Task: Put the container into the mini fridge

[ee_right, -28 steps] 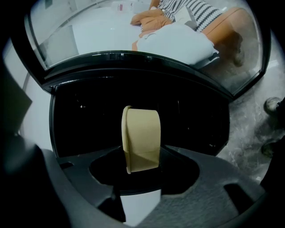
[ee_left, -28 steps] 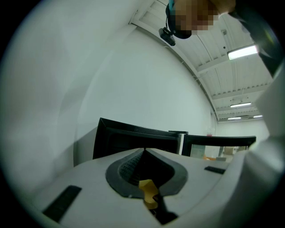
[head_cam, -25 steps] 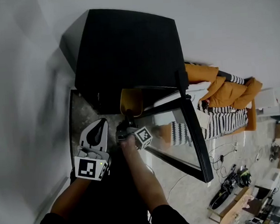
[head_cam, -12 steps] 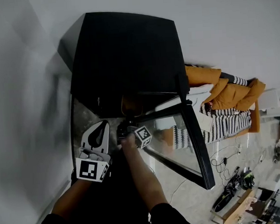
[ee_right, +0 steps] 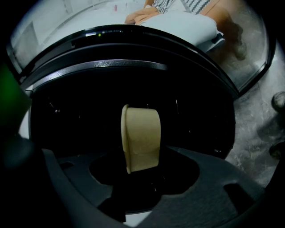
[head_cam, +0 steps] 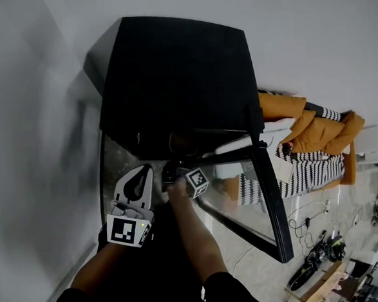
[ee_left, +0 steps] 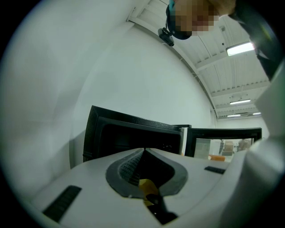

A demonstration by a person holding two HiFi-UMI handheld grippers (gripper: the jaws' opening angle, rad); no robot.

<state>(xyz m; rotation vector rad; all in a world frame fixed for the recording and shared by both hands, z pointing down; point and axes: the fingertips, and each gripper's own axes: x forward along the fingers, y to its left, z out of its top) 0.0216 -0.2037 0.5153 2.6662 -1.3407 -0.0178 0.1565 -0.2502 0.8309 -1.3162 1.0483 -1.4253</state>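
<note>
The black mini fridge (head_cam: 177,70) stands against the wall with its glass door (head_cam: 270,199) swung open to the right. My right gripper (head_cam: 177,172) reaches into the dark opening, shut on a tan container (ee_right: 140,138) that lies on its side between the jaws. In the head view the container (head_cam: 180,143) shows only dimly, just inside the fridge. In the right gripper view the right gripper (ee_right: 142,171) faces the black interior (ee_right: 89,116). My left gripper (head_cam: 140,173) hangs shut and empty to the left, in front of the fridge (ee_left: 133,138).
The white wall runs along the left and behind the fridge. A sofa with orange and striped cushions (head_cam: 304,132) sits to the right beyond the door. Cables and small gear (head_cam: 319,254) lie on the floor at the lower right.
The right gripper has carried the container forward from the front of the opening into the dark interior. The left gripper has stayed about where it was.
</note>
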